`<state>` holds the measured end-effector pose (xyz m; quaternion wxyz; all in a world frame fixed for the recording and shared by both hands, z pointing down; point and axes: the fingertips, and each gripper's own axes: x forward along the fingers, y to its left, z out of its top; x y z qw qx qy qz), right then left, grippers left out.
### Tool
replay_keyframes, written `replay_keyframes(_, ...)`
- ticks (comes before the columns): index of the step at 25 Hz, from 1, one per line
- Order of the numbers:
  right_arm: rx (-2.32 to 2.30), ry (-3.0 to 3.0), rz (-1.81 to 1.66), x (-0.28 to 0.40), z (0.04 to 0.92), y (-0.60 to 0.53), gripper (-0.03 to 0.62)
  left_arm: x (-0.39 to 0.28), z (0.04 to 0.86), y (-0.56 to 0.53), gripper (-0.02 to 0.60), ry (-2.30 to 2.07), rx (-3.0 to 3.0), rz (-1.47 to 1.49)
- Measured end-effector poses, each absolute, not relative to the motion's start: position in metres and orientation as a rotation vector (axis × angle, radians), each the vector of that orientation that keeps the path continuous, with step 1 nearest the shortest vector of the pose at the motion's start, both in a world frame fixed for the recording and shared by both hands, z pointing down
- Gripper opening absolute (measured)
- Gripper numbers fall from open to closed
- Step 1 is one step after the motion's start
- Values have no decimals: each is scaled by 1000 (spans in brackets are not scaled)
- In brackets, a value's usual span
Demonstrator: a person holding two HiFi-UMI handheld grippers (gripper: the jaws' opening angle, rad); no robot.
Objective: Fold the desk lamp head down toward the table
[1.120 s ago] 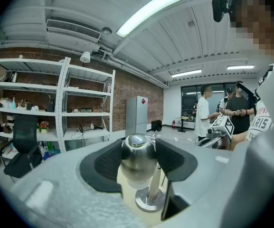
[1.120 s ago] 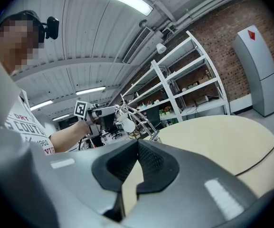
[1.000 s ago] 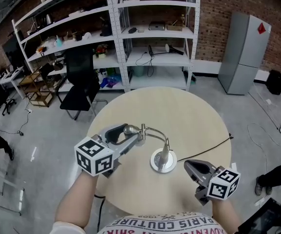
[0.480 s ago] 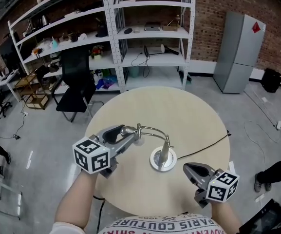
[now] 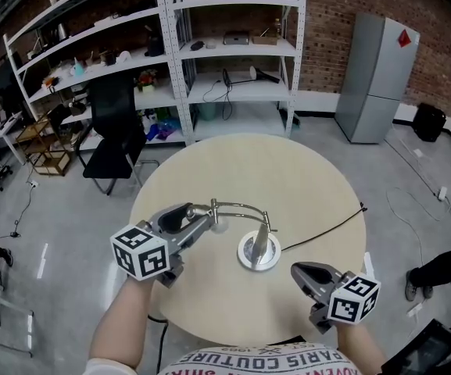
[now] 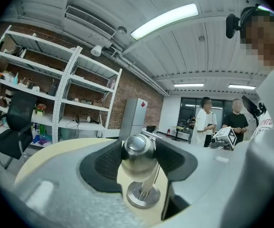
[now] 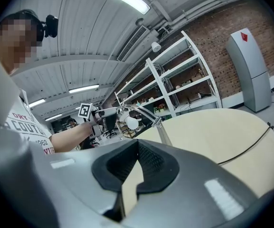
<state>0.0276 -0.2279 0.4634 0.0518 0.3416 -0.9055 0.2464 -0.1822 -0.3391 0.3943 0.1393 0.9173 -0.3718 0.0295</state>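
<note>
On the round beige table (image 5: 288,174) stands a chrome desk lamp with its round base (image 5: 258,253) near the middle. Its gooseneck (image 5: 241,205) arches up and over to the left. My left gripper (image 5: 209,221) is shut on the lamp head (image 5: 219,223), level and to the left of the base. In the left gripper view, the shiny head (image 6: 138,151) sits pinched between both pads of that gripper (image 6: 138,148), above the base (image 6: 144,196). My right gripper (image 5: 297,270) hovers over the table's front right, shut and holding nothing; in its own view (image 7: 137,144) the lamp head (image 7: 131,122) lies far ahead.
A black cable (image 5: 327,229) runs from the lamp base to the table's right edge. White shelving (image 5: 225,53), a black chair (image 5: 112,131) and a grey cabinet (image 5: 377,76) stand beyond the table. Two people (image 6: 220,122) stand far off.
My left gripper has drawn the lamp head a little lower and nearer to me, bending the gooseneck further. The right gripper has hardly moved.
</note>
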Motion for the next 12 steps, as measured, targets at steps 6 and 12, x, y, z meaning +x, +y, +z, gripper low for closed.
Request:
replay_keyframes(6,1051,-2747,752,30,467,-226,3,-184,401,-340,224,-1060,2649,59)
replay_keyframes(12,1052,-2741,752,31,468,-227,2,-188,412,-341,225,-1041,2626,28)
